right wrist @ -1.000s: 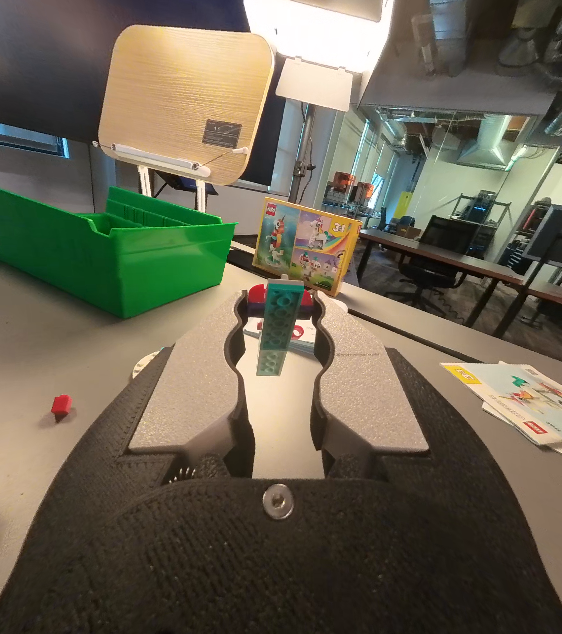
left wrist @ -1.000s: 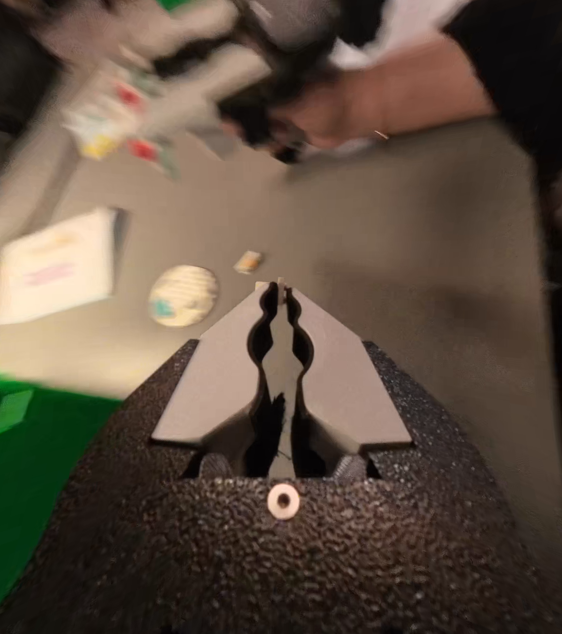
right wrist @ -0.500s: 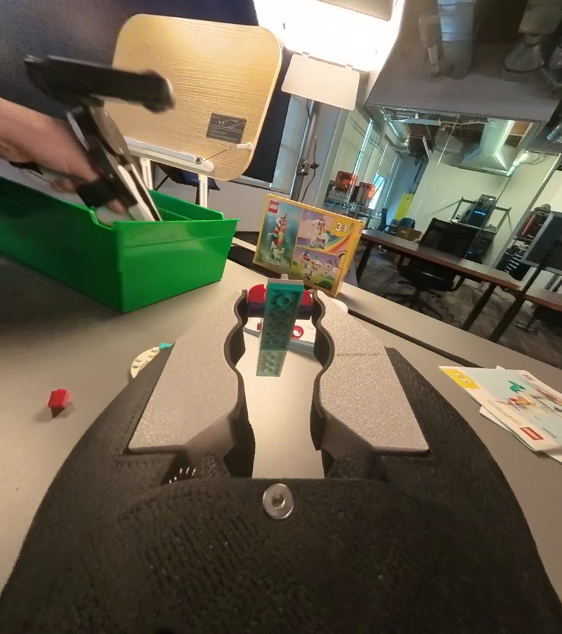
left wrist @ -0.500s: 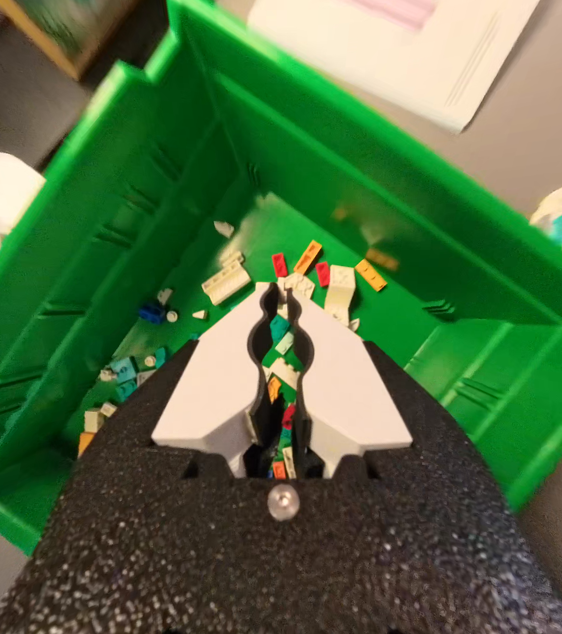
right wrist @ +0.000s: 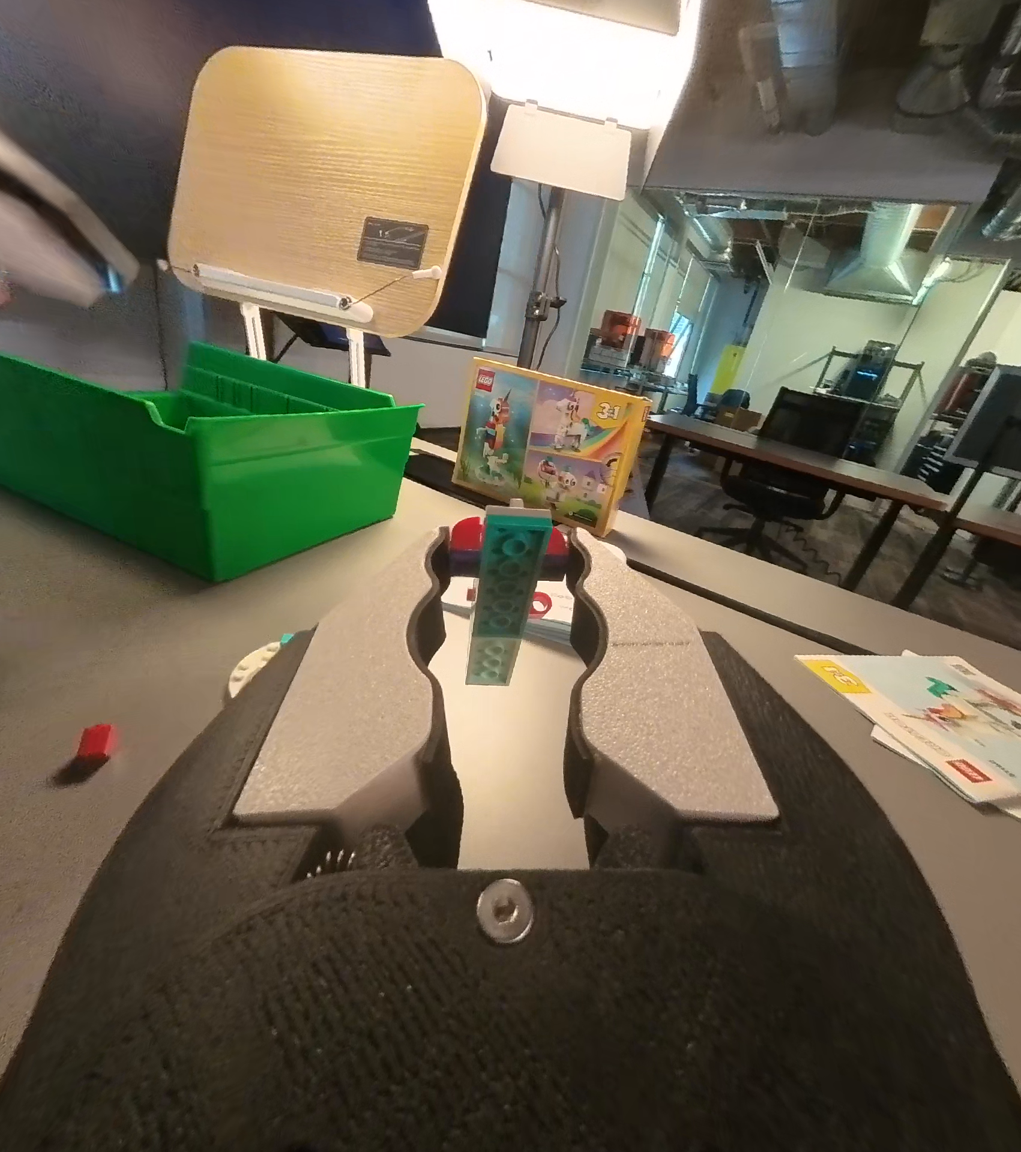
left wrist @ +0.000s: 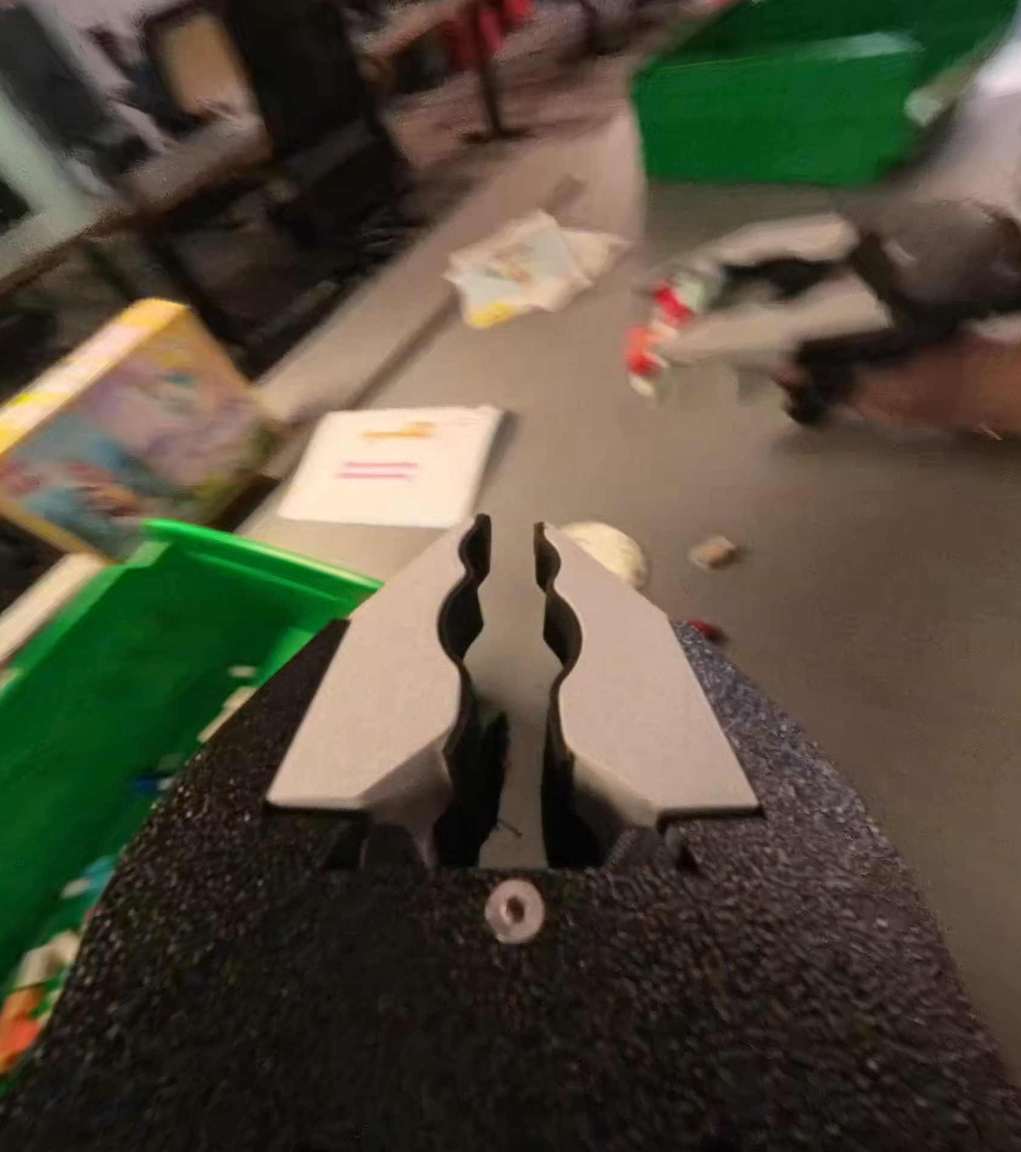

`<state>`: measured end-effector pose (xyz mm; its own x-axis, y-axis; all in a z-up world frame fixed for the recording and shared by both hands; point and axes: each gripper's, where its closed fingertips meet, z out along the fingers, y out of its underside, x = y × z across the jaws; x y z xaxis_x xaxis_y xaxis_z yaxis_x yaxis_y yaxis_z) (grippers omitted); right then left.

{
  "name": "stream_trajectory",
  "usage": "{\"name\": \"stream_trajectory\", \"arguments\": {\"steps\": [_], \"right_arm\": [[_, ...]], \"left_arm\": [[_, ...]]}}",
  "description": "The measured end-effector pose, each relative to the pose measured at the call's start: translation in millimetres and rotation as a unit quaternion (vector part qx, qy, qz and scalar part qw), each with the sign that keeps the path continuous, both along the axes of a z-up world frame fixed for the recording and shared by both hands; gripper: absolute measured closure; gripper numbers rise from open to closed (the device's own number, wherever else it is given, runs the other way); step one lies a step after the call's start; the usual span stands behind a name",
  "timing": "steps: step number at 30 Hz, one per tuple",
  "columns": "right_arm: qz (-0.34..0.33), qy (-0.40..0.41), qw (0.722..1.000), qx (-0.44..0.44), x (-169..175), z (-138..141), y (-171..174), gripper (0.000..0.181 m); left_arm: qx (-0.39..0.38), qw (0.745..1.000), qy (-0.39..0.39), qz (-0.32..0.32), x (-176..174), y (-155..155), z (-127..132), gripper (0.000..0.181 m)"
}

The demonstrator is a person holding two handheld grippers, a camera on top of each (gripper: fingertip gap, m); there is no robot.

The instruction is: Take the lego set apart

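My right gripper (right wrist: 508, 542) is shut on the lego set, a small build with a long teal plate (right wrist: 501, 598) standing up and red parts (right wrist: 469, 535) at its base, held above the grey table. In the blurred left wrist view that build (left wrist: 663, 324) and the right gripper (left wrist: 807, 293) show at the far right. My left gripper (left wrist: 511, 536) is open and empty, its jaws a narrow gap apart, beside the green bin (left wrist: 121, 654) that holds loose bricks. It shows as a blur at the upper left of the right wrist view (right wrist: 27, 230).
The green bin (right wrist: 183, 449) stands at the left. On the table lie a loose red brick (right wrist: 97, 742), a white round plate (right wrist: 252, 670), the set's box (right wrist: 551, 455) and instruction booklets (right wrist: 963, 717). A wooden board on a stand (right wrist: 327, 187) is behind the bin. Tip to tip, the grippers are about 15 cm apart.
My left gripper swung over the green bin with a small pale piece, then came back out beside it with jaws parted and empty. The right gripper held the build nearly still.
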<state>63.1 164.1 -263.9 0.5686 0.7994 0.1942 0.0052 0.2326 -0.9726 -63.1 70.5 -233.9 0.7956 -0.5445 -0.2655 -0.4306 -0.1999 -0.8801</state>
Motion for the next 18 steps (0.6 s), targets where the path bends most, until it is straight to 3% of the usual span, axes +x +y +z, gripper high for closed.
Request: {"name": "stream_trajectory", "arguments": {"steps": [2,4,6,8,11,16,18], "right_arm": [[0.002,0.003,1.000,-0.003,-0.2,0.3,-0.3,0.146],[0.004,0.001,1.000,-0.002,-1.3,0.1,-1.8,0.146],[0.005,-0.003,1.000,0.002,-2.2,-0.3,-3.4,0.146],[0.005,-0.006,1.000,0.006,-2.4,-0.5,-4.4,0.146],[0.006,-0.005,1.000,0.004,-2.4,-0.5,-4.0,0.146],[0.007,-0.004,1.000,0.003,-2.5,-0.4,-3.7,0.146],[0.008,-0.006,1.000,0.004,-3.0,-0.7,-4.0,0.146]], "left_arm": [[-0.050,0.996,0.048,-0.050,33.9,-25.2,-48.9,0.163],[-0.091,0.992,0.044,-0.070,52.4,-35.5,-87.0,0.158],[-0.147,0.986,-0.021,-0.080,69.1,-40.7,-109.6,0.148],[-0.159,0.985,-0.012,-0.065,69.6,-35.4,-126.6,0.147],[-0.162,0.985,0.022,-0.054,69.7,-27.9,-142.4,0.151],[-0.149,0.987,0.035,-0.055,69.0,-16.9,-143.6,0.157],[-0.148,0.986,0.040,-0.059,68.4,-15.8,-144.5,0.169]]}}
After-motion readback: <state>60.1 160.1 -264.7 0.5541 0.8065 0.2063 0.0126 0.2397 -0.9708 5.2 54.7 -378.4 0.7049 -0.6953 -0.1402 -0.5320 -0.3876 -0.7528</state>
